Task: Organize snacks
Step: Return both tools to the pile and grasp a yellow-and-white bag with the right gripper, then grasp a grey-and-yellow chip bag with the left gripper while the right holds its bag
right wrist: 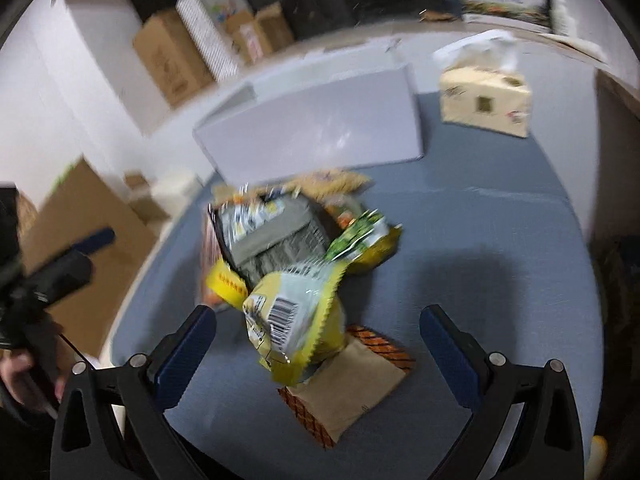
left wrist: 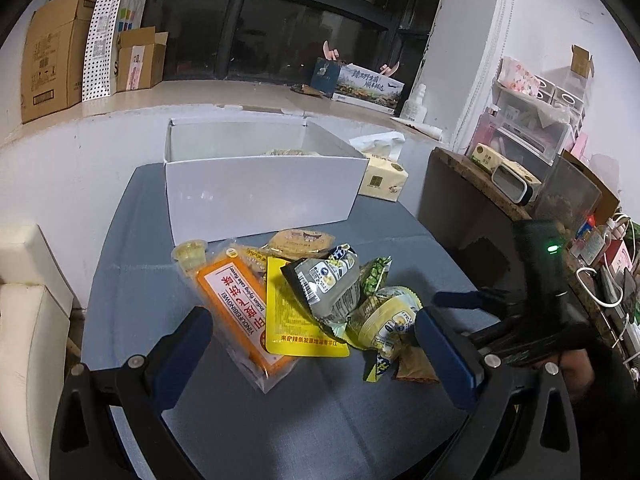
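Two grippers, both spread wide and holding nothing, are what I have to work with.

From the left wrist, my left gripper (left wrist: 310, 330) hangs low over the blue table (left wrist: 360, 412), its jaws straddling the near edge of the snack pile. Between them lie the orange pack (left wrist: 236, 304) and the yellow sachet (left wrist: 298, 316), both with their long axes running away from me toward the white box (left wrist: 260, 196). The grey bag (left wrist: 328, 284) rests on top of them, with the yellow-green pouch (left wrist: 384, 320) touching my right-hand finger (left wrist: 444, 356). The box stands open just behind the pile, something pale already inside. The right gripper (left wrist: 472, 300) shows at the pile's right edge.

From the right wrist, blurred by motion, my right gripper (right wrist: 318, 344) also stands open. The yellow-green pouch (right wrist: 296, 320) sits centred between its jaws, leaning on a brown packet (right wrist: 356, 384) that lies flat and skewed across my line. A tissue pack (right wrist: 484, 96) stands beside the box (right wrist: 320, 120).

I judge the right gripper the better placed: the pouch is dead ahead, the box straight beyond.
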`<action>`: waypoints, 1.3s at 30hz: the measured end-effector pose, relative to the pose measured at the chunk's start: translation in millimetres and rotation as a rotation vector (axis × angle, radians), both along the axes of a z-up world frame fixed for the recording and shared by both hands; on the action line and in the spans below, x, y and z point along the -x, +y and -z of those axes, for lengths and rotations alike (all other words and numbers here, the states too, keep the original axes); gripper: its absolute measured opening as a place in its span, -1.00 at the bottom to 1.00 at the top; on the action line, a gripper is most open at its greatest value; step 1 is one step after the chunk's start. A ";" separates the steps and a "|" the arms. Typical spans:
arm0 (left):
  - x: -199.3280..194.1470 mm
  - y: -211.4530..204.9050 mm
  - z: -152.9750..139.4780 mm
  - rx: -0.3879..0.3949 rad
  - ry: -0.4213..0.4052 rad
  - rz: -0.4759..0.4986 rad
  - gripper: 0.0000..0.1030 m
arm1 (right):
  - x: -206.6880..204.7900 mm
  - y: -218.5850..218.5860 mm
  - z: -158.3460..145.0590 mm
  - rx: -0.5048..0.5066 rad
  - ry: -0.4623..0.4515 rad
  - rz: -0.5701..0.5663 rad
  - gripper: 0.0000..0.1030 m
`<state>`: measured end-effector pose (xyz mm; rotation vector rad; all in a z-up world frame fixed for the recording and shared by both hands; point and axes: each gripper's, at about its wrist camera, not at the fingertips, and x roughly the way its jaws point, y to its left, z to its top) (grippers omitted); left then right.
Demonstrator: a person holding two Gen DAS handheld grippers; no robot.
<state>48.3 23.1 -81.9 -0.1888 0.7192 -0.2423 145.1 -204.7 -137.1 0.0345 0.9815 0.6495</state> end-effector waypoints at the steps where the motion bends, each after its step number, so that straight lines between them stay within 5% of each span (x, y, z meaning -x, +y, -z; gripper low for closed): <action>1: -0.1 1.0 0.7 0.001 0.002 0.000 1.00 | -2.0 5.6 4.2 0.013 0.012 -0.008 1.00; 8: -2.2 9.7 7.5 0.025 0.017 -0.039 1.00 | -9.8 28.9 31.3 0.064 0.092 -0.049 0.96; 10: -3.5 10.9 9.4 0.026 0.022 -0.045 1.00 | -9.6 28.4 34.4 0.068 0.094 -0.048 0.31; 15: -6.3 8.7 11.8 0.034 0.031 -0.035 1.00 | -2.5 23.5 30.9 0.053 0.068 -0.057 0.15; 29: -24.6 4.6 19.5 0.053 0.061 -0.010 1.00 | 4.3 -39.3 3.2 -0.155 0.055 0.020 0.00; 39: -65.1 -27.8 40.3 -0.006 0.119 0.134 1.00 | 20.3 -98.2 -19.3 -0.261 0.030 0.149 -0.01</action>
